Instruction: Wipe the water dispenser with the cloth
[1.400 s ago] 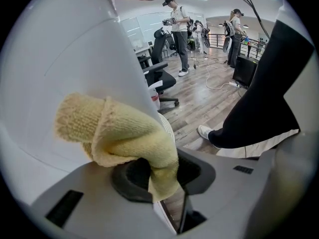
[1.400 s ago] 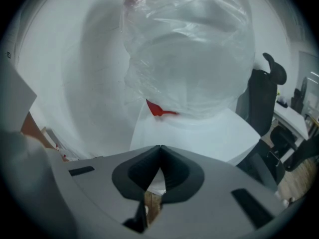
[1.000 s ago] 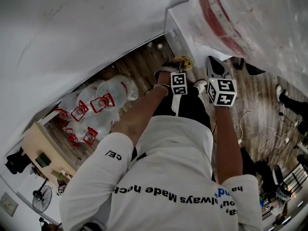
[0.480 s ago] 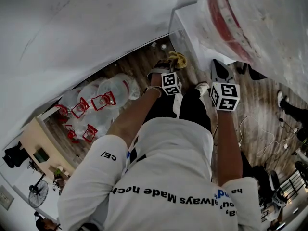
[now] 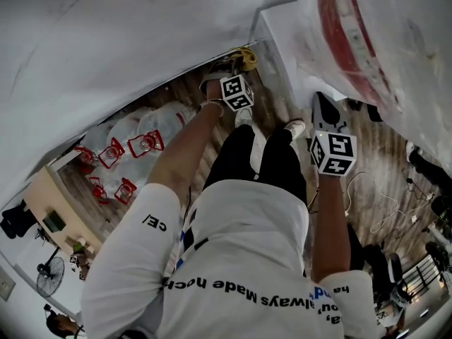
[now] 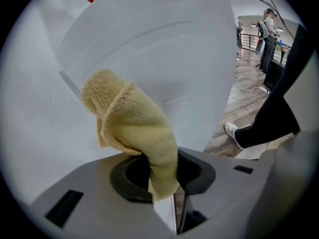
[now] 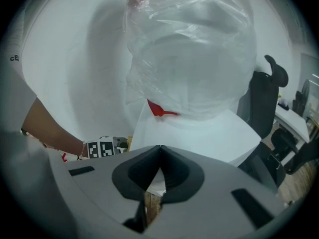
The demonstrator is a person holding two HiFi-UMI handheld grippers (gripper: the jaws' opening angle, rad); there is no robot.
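**Cloth up against the dispenser's side, ready for the stroke**

Far to my left, spare bottles (image 5: pixel 141 143) lie on the wooden floor, well clear of the work. My left gripper (image 5: pixel 239 62) is clenched on the yellow cloth (image 6: pixel 132 118). The jaws pinch its lower end, and the folded bulk stands up and forward of them. That wad sits at the white side panel of the water dispenser (image 6: pixel 164 59), by the corner nearest the wall. I cannot say for certain that it presses on the panel.

To wipe well, I judge I should lean the wad flat onto the panel so the fabric does the rubbing, not the jaw tips. I should draw it in long, overlapping strokes and keep my grip firm (a knit cloth held by one end can work loose under drag).

Further right, the plastic-wrapped bottle (image 7: pixel 189 49) sits on top of the dispenser. I would keep my strokes below it so that I don't snag the wrapping.

My right gripper (image 7: pixel 159 171) hangs in front of the dispenser with its jaws closed together on nothing, apart from both cloth and panel.
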